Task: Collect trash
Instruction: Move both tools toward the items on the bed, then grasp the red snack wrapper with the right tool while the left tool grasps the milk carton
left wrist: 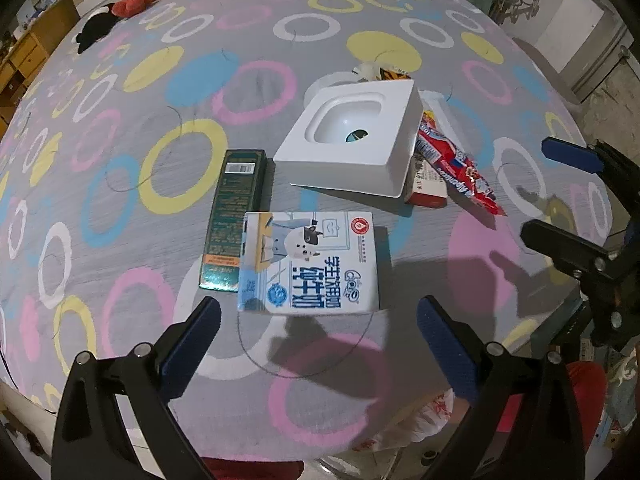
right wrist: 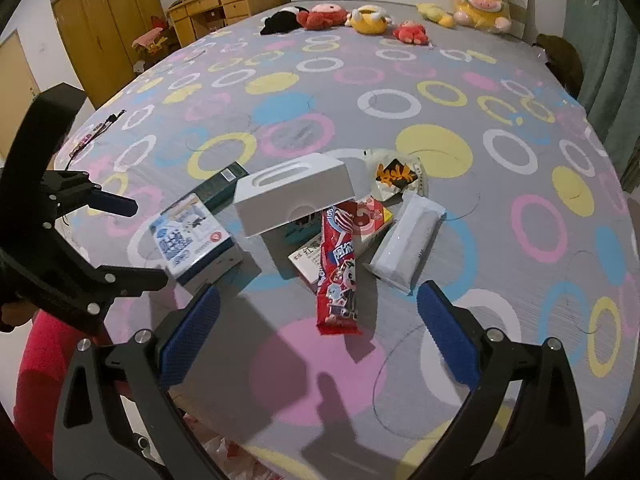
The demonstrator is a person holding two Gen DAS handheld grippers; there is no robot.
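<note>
Ring-patterned bedspread [right wrist: 400, 80], plush toys [right wrist: 368, 18] along its far edge.

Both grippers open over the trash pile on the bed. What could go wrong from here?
1. The white tray rests tilted on other trash; pulling the red wrapper from beside it may tip it.
2. The milk carton lies flat, and the left gripper may push it along the soft bedsheet.
</note>
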